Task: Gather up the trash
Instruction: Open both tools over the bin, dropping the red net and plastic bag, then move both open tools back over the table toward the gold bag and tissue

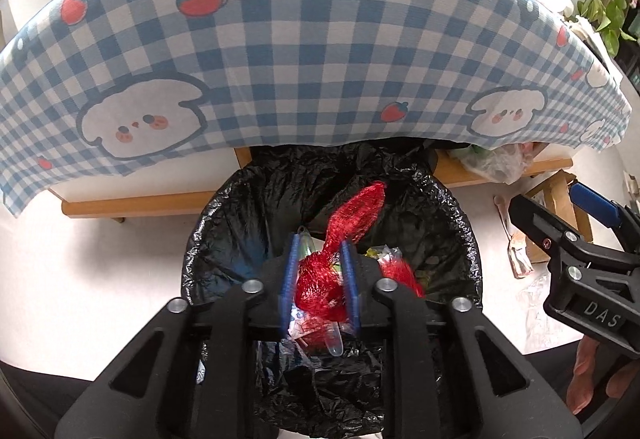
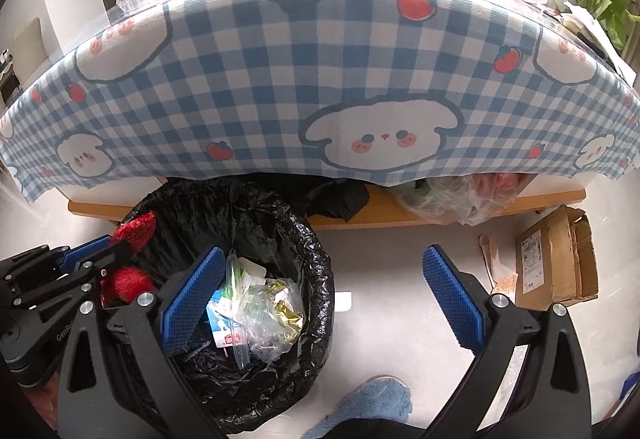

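Left gripper (image 1: 318,279) pinches the red mesh net (image 1: 324,279) at lower centre, right above the black-lined bin (image 1: 452,239); spread the jaws here so it drops inside the rim. Right gripper (image 2: 320,299) is spread, holding nothing. Farther back: cardboard box (image 2: 556,259) at right, checked tablecloth (image 2: 280,79) overhanging the bin's far edge.

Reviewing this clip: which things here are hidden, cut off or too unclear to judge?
- Left wrist view: clear plastic item under the red mesh netting; the netting and left gripper hide most of it.
- Right wrist view: contents of the clear bags under the table; the tablecloth covers their tops.
- Right wrist view: cardboard box label, too small to read.
- Both views: bottom of the trash bin, buried under litter.
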The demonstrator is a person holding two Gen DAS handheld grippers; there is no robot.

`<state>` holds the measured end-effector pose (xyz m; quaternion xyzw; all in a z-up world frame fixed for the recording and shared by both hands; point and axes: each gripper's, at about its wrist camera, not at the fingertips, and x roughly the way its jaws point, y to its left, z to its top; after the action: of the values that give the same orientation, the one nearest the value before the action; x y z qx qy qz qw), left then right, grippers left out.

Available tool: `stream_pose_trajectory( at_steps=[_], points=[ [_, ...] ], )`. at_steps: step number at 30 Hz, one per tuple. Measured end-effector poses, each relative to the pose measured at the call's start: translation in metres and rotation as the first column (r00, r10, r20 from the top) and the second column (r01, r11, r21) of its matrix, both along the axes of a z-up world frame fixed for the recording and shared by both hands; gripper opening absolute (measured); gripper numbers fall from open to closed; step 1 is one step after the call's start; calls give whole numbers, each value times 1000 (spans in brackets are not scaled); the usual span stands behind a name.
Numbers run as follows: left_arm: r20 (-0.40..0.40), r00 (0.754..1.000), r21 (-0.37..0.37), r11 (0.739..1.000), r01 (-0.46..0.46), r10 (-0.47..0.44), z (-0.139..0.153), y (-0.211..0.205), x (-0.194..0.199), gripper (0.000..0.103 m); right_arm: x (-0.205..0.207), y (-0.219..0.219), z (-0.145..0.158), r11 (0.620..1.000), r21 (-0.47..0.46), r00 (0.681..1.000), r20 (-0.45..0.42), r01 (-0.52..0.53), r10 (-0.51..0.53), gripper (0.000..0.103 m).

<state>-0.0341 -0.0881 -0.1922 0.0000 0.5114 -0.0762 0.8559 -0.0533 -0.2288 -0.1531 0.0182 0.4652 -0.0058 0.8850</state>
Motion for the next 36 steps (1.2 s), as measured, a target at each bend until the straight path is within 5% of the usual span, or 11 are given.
stream_pose_trajectory(
  at_steps=[8,17,23,36],
  points=[
    [22,1000,10,1000,-13,13,14,9,-5,63,-2,5,8,1000,3,1000,22,-11,10,95],
    [77,996,15,999,-42,40,41,22,-10,87,-6,5,29,1000,0,998,60,-12,12,95],
    [115,992,18,999,-48,46,64,26,-9,97,-8,6,50,1000,-9,996,92,-2,3,95],
    [159,984,2,997,-75,74,105,37,2,97,-2,4,89,1000,-18,990,143,0,2,95]
  ],
)
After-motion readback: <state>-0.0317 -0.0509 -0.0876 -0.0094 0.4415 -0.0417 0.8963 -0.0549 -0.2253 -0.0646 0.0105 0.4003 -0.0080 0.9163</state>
